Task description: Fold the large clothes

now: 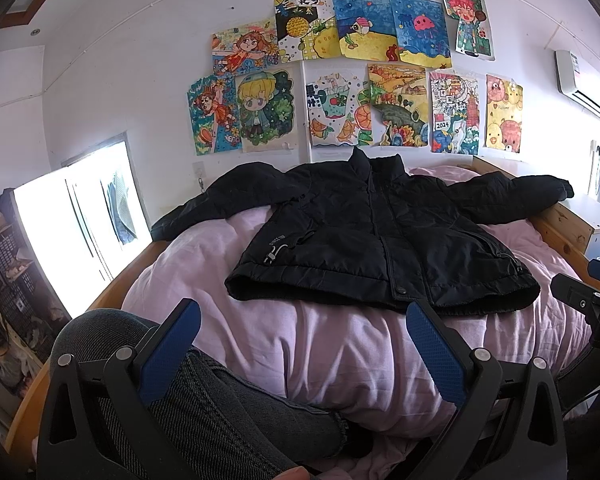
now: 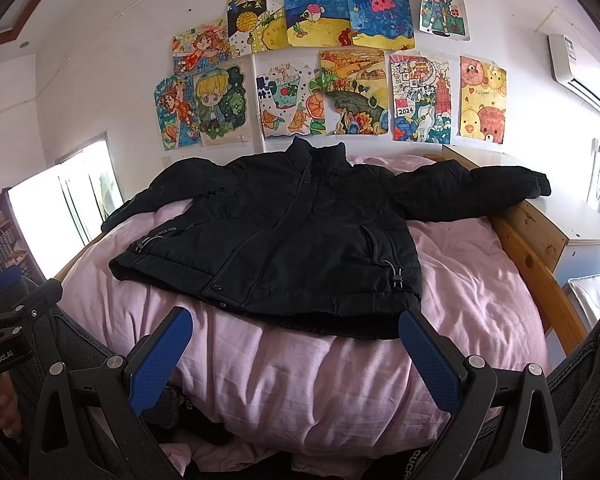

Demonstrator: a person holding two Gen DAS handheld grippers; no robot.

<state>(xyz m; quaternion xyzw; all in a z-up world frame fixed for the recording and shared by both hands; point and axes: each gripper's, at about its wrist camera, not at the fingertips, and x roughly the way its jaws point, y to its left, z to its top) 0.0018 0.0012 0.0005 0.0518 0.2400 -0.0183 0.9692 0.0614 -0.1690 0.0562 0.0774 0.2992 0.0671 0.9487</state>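
Observation:
A black padded jacket point(image 1: 380, 232) lies face up and spread flat on a pink duvet point(image 1: 340, 352), collar toward the wall, both sleeves stretched out sideways. The right wrist view shows the same jacket point(image 2: 284, 232) on the duvet point(image 2: 300, 368). My left gripper point(image 1: 304, 320) hovers open just short of the jacket's hem, blue pads wide apart, nothing between them. My right gripper point(image 2: 296, 324) is likewise open near the hem, its right pad close to the hem's right corner. The right gripper's body point(image 1: 588, 304) shows at the left view's right edge.
A wooden bed frame point(image 2: 536, 248) runs along the right side, with a white cabinet point(image 2: 588, 224) beyond it. Children's drawings point(image 1: 340, 72) cover the back wall. A bright window point(image 1: 80, 220) is at left. A person's knee in grey jeans point(image 1: 100, 336) sits under the left gripper.

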